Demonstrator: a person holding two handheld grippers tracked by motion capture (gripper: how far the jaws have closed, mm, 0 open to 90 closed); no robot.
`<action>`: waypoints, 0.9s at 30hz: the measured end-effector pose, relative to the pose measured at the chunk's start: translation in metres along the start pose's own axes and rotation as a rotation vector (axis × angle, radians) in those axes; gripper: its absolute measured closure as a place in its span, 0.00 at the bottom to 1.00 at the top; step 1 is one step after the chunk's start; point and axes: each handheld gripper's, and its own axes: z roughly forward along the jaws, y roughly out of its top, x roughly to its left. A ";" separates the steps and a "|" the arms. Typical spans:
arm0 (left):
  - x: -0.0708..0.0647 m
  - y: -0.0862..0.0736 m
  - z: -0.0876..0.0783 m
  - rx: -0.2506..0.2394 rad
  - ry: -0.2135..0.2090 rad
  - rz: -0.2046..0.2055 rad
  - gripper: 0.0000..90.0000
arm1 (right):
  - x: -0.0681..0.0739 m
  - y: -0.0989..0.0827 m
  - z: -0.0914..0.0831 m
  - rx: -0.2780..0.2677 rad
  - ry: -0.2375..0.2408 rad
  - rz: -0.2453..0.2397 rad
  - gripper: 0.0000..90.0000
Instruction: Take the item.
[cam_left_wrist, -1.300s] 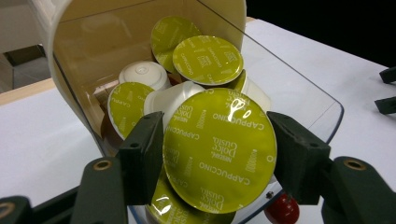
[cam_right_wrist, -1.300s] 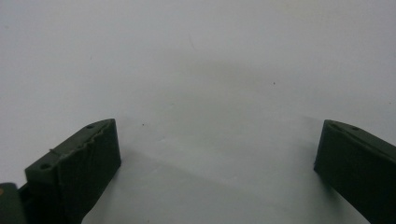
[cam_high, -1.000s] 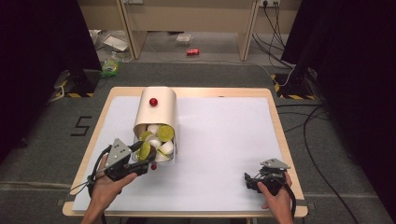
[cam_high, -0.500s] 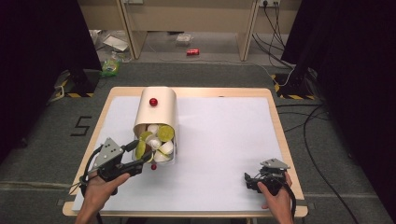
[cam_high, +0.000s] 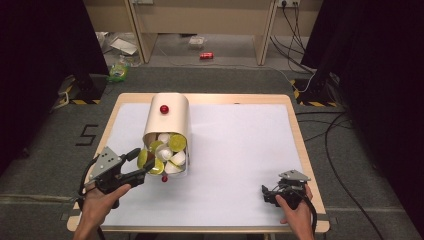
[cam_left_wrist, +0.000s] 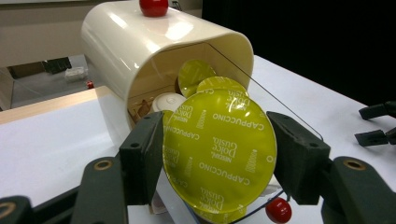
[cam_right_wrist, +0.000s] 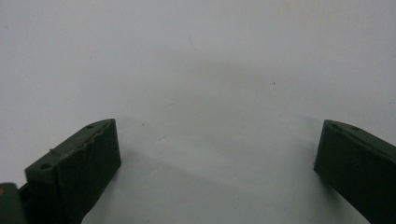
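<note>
Left gripper (cam_left_wrist: 219, 154) has a capsule (cam_left_wrist: 219, 149) clamped between its jaws, one pad on each side of the rim, the yellow-green foil lid facing the camera with "Cappuccino" printed across it. That capsule sits right at the mouth of the cream bin (cam_high: 167, 120), which lies tipped on its side on the table (cam_high: 240, 145), toward the left edge, its open end facing the near edge. More capsules (cam_high: 167, 150) are packed inside the mouth, some yellow-green lids, some white. A red knob (cam_high: 163, 109) sits on top of the bin's curved wall, and a second red ball (cam_left_wrist: 278, 210) lies just under the held capsule, beside the clear lid edge.

In the high view, the left gripper (cam_high: 142, 167) comes in from the near-left corner, hand (cam_high: 100, 200) behind it, tips at the bin's opening.

Over to the right gripper (cam_high: 264, 192): it rests low near the near-right corner, well apart from the bin. Its own view shows the jaws spread wide with nothing but white table top (cam_right_wrist: 196, 70) between them.
</note>
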 end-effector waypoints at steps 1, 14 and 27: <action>0.000 0.000 0.000 -0.001 0.001 -0.001 0.43 | 0.000 0.000 0.000 0.000 0.001 0.000 0.01; 0.018 0.000 -0.009 -0.015 0.041 -0.033 0.43 | 0.000 0.000 0.000 0.000 0.001 0.000 0.01; 0.036 -0.008 -0.012 -0.018 0.092 -0.066 0.43 | 0.000 0.000 0.000 0.000 0.000 0.000 0.01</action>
